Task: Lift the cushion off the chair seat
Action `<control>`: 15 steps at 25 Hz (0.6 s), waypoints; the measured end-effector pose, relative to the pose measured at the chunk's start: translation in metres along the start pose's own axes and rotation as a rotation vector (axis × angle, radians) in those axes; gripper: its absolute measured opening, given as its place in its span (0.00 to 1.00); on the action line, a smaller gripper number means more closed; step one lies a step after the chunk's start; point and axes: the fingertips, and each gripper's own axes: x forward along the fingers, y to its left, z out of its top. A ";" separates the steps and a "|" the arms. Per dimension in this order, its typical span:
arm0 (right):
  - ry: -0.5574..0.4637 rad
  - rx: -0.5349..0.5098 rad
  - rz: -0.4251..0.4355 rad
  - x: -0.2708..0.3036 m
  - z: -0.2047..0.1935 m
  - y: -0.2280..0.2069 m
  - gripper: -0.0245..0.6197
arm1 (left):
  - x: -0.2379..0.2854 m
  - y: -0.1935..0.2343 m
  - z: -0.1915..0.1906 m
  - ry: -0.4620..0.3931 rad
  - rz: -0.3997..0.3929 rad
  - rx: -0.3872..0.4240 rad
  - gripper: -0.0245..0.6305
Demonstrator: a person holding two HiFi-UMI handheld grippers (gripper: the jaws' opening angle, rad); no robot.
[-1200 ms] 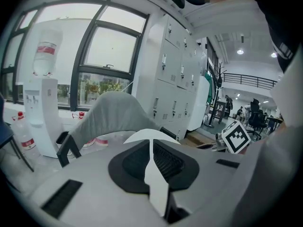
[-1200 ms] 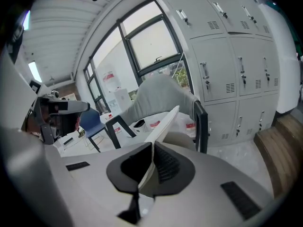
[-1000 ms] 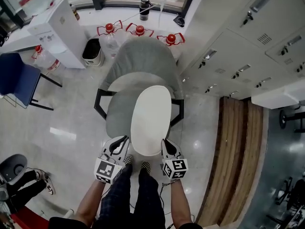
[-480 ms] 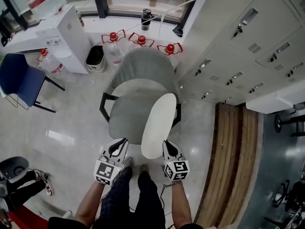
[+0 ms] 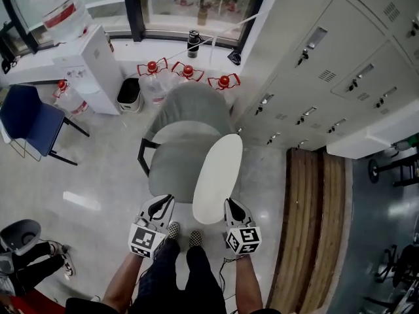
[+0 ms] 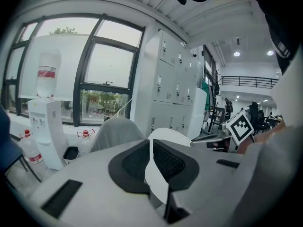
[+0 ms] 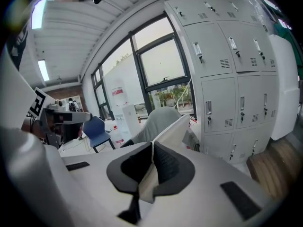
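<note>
Over the grey chair [image 5: 180, 152], left hand-held gripper [image 5: 165, 200] and right hand-held gripper [image 5: 230, 205] clamp shut on white cushion [image 5: 218, 175].

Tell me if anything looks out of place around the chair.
Only the white cushion: it hangs tilted over the right side of the grey chair, apparently clear of its seat, pinched at its near edge by the left claw and right claw.

I saw a pale, glossy tiled floor [image 5: 91, 175]. A grey chair [image 5: 190, 120] stood on it at the middle, a blue chair [image 5: 29, 118] to the left. Farther off stood a white water dispenser [image 5: 85, 61], a black bin [image 5: 129, 91] and red-capped water jugs [image 5: 188, 72]. A strip of wooden boards [image 5: 308, 227] ran along the right.
</note>
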 end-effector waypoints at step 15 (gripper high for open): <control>-0.121 -0.044 0.023 -0.079 0.088 0.043 0.09 | -0.060 -0.030 0.075 -0.077 -0.007 0.045 0.09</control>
